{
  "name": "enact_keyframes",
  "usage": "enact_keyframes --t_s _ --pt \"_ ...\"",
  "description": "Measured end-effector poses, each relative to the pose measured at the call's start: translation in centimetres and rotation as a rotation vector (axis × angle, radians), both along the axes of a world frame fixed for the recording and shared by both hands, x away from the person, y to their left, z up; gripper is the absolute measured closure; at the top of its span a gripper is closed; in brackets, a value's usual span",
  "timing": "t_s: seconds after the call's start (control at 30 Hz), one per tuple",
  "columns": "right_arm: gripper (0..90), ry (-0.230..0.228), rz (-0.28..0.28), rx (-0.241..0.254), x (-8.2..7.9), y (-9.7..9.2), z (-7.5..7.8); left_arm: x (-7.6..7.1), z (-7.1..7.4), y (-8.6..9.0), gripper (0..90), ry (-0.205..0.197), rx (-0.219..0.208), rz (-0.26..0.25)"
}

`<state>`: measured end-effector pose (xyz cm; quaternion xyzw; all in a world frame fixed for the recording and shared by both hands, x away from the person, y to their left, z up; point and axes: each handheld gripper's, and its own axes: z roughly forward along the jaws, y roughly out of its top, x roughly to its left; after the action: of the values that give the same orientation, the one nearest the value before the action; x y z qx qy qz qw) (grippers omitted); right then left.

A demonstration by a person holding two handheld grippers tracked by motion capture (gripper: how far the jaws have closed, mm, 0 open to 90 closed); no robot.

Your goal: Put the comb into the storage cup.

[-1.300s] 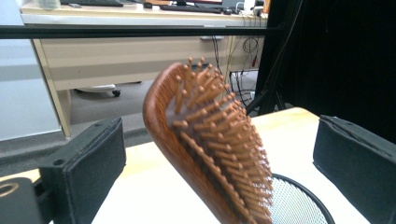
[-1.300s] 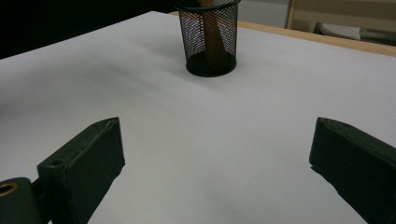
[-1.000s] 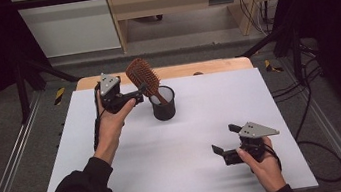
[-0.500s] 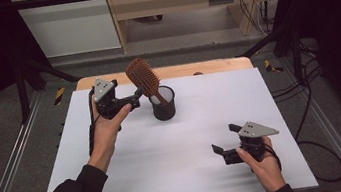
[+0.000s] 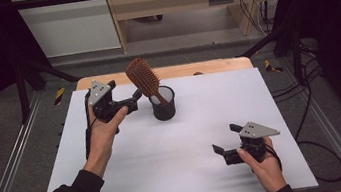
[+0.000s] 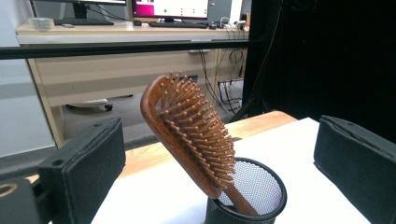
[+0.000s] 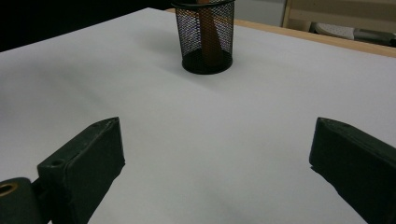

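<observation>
Hairbrush (image 6: 187, 135) stands handle-down in mesh cup (image 6: 247, 196), just ahead of my left fingers (image 6: 88, 158), spread apart | stiff wood, light | grip bare rim, avoid bristles | right gripper (image 5: 230, 144) open, idle.

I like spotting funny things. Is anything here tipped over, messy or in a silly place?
Only one thing: a wooden hairbrush stands handle-down in a black mesh pencil cup, leaning to one side with its bristly head sticking out. The cup stands upright, and nothing is spilled or broken on the white table.
</observation>
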<state>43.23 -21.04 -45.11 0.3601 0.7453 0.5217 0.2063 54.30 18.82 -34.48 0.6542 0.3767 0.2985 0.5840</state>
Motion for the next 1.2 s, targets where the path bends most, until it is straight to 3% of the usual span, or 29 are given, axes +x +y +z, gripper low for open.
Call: enact_keyframes --t_s 0.1,0.7,1.0,1.2 --pt "3.4 0.0 -0.004 -0.001 0.0 0.0 0.0 -0.1 0.3 0.4 2.3 -0.003 -0.017 0.002" --pt "4.3 -0.022 -0.022 -0.015 -0.1 -0.1 0.1 -2.9 1.7 4.8 2.3 -0.05 -0.01 0.059" --pt "4.4 -0.093 -0.038 -0.024 -0.2 0.0 0.1 -4.5 1.2 7.3 2.1 -0.064 -0.002 0.087" --pt "4.2 -0.164 -0.062 -0.044 -0.3 -0.1 0.0 -5.5 0.4 8.7 1.8 -0.068 0.001 0.106"
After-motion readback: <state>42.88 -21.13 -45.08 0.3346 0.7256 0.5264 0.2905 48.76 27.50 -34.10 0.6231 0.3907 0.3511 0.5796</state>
